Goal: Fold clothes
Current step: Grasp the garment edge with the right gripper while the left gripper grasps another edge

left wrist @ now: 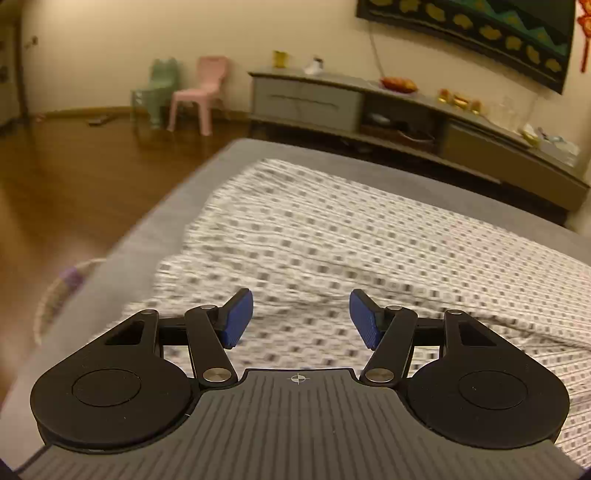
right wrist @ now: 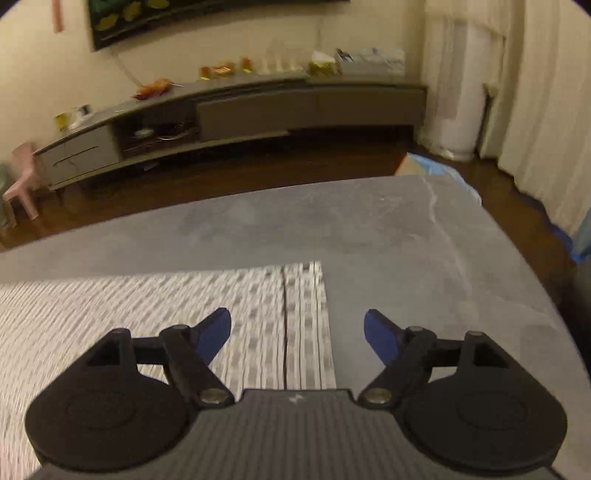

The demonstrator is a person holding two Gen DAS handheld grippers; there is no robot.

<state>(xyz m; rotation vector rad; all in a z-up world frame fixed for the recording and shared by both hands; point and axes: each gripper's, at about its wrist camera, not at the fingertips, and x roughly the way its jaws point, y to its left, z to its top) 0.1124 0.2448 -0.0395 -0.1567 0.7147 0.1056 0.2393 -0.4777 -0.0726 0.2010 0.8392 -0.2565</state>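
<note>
A white garment with a small grey check pattern (left wrist: 332,236) lies spread on a grey surface (left wrist: 236,155), with a raised fold running across it near my left gripper. My left gripper (left wrist: 301,319) hovers over that fold, open, nothing between its blue pads (left wrist: 240,317). In the right wrist view the same garment (right wrist: 129,306) fills the lower left, its straight edge with a dark seam (right wrist: 285,325) ending on the grey surface (right wrist: 406,236). My right gripper (right wrist: 297,336) is open above that edge, holding nothing. Both views are motion-blurred.
A long grey TV cabinet (left wrist: 369,107) runs along the far wall under a wall screen (left wrist: 480,33). A pink chair (left wrist: 199,96) and a green chair (left wrist: 159,85) stand on the wood floor. A woven basket (left wrist: 59,291) sits left of the grey surface. Curtains (right wrist: 546,110) hang at right.
</note>
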